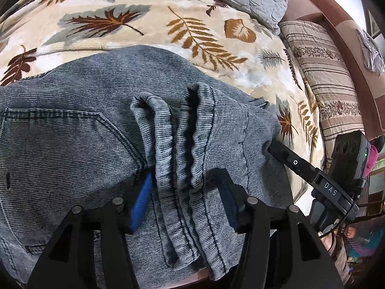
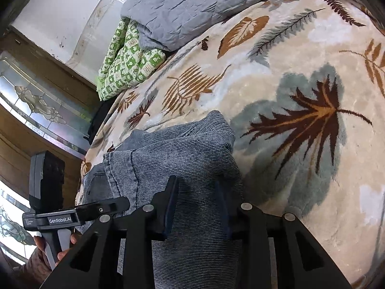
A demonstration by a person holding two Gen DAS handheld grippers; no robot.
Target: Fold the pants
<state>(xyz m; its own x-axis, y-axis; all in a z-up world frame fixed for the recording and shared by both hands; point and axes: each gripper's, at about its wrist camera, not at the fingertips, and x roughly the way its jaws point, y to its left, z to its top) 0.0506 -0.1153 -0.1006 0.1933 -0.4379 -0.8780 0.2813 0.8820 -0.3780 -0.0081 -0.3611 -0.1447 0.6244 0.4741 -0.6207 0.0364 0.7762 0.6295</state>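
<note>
Leaf-patterned fleece blanket [image 1: 149,26] covers the bed, with a grey quilted pillow [image 2: 192,4] at its far end. Grey-blue corduroy pants [image 1: 91,110] lie folded on the blanket's near edge. Left gripper [image 1: 187,200] stands spread around bunched pant hems, pads clear of them. Right gripper [image 2: 196,207] straddles a cloth fold; grip cannot be told

The pants [image 1: 91,110] are blue-grey with fine ribbed stripes. Under them, the blanket [image 1: 154,36] is cream with brown, tan and grey leaves. Beyond the pants lie a grey quilted pillow [image 2: 182,7] and green-and-white checked cloth [image 2: 125,60].
</note>
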